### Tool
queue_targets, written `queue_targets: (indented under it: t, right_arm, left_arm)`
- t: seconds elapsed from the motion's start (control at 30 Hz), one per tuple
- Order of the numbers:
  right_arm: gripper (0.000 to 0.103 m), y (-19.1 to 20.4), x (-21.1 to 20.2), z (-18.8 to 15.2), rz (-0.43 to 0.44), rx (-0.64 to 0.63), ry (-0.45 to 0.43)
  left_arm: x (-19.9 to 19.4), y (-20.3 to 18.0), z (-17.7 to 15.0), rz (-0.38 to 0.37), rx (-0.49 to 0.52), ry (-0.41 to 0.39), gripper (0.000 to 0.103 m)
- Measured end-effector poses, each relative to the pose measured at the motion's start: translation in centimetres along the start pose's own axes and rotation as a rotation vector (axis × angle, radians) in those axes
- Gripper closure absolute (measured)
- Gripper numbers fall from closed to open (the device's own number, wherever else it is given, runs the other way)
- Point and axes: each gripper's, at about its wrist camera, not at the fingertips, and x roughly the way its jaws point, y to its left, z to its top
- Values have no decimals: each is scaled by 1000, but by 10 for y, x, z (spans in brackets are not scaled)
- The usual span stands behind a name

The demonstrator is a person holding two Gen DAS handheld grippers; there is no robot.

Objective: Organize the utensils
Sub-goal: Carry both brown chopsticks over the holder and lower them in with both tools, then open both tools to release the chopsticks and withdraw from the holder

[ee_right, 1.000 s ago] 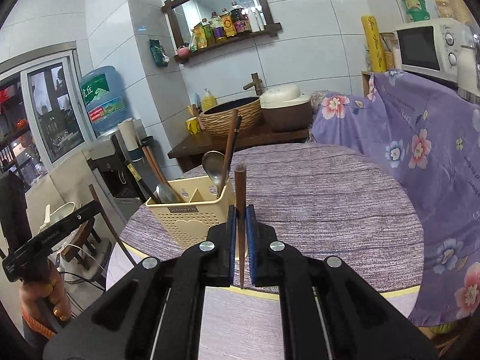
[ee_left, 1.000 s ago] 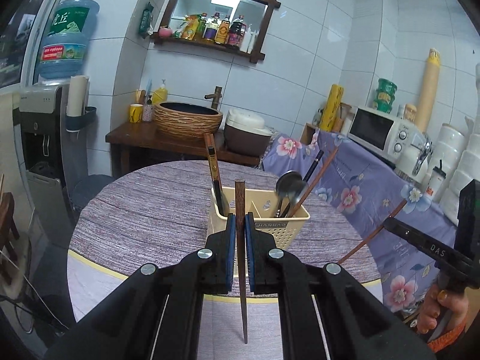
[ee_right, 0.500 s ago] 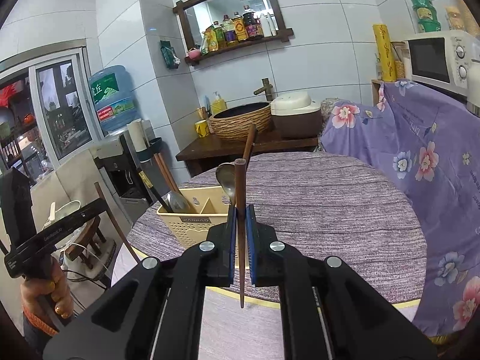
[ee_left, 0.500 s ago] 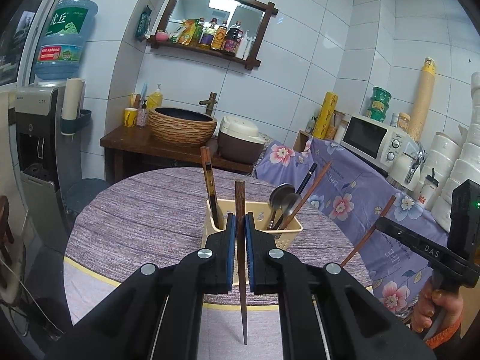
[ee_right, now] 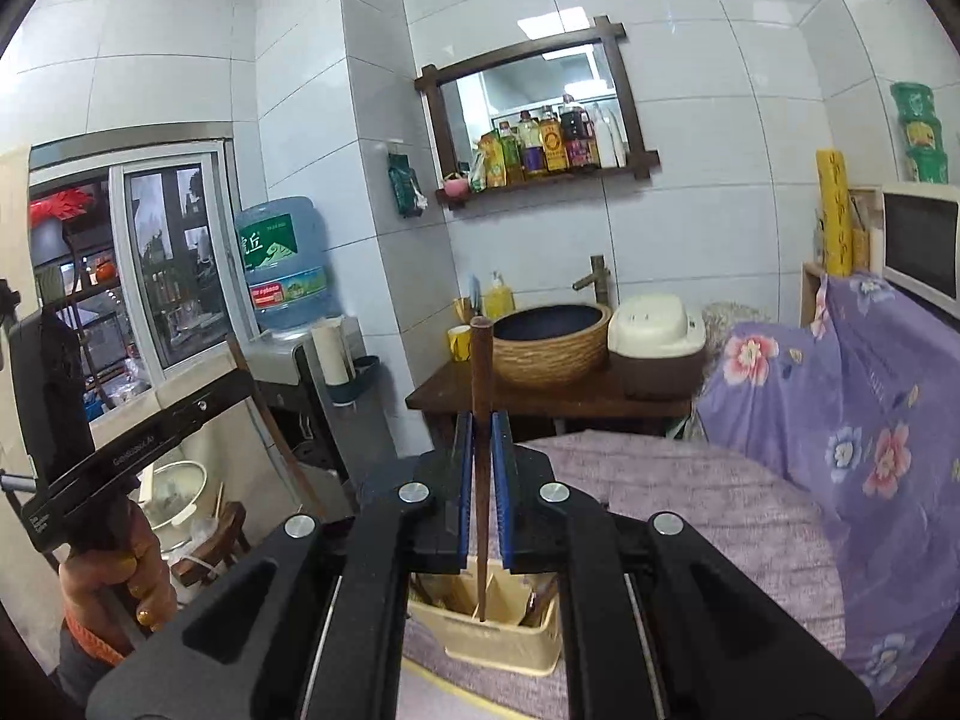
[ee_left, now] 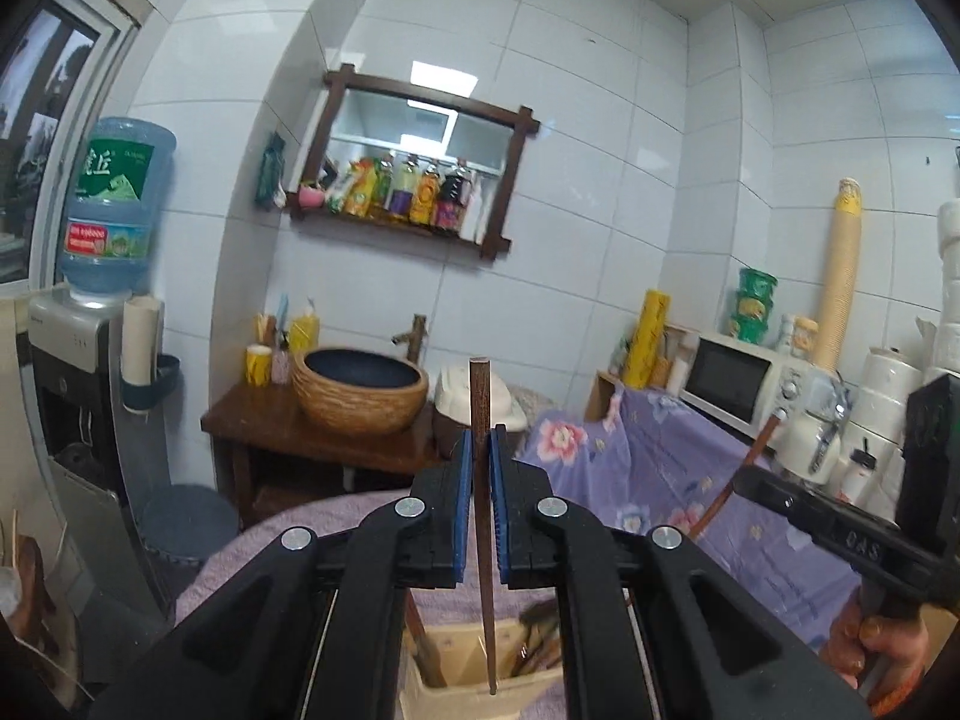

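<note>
My left gripper point(ee_left: 478, 450) is shut on a brown chopstick point(ee_left: 482, 516) held upright, its lower tip over the cream utensil basket point(ee_left: 480, 669) right below. My right gripper point(ee_right: 482, 432) is shut on another brown chopstick point(ee_right: 481, 480), also upright, its tip inside or just over the same basket point(ee_right: 498, 636). The basket holds other utensils, mostly hidden by the gripper bodies. The right gripper also shows at the right of the left wrist view point(ee_left: 840, 534), and the left gripper at the left of the right wrist view point(ee_right: 120, 444).
The basket stands on a round table with a purple woven cloth point(ee_right: 690, 498). Behind are a wooden stand with a woven basin point(ee_left: 360, 390), a rice cooker point(ee_right: 654, 336), a water dispenser point(ee_left: 90, 360), and a flowered purple cover point(ee_right: 840, 408) with a microwave point(ee_left: 732, 384).
Both grippers have moved forward and over the basket, tilting upward; the basket now sits low under the fingers. Each chopstick stays gripped.
</note>
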Motion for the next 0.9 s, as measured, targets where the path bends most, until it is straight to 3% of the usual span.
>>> queue_targets:
  t: [0.13,0.33,0.63,0.9]
  right_arm:
    - [96,3,22,-13,-43,-21,-5]
    - [96,-8,53,-64,-69,8,63]
    - [96,-13,74,-120,-70,1,139]
    - [95,-18,83,-134,-66,20,150]
  left_arm:
    - [28,-4,-20,65,6,6,95]
    - [52,-4,-70,111,24,65,96]
    - [67,11,-127,120,26,166,96]
    - [67,18,-137,117,19,187,95]
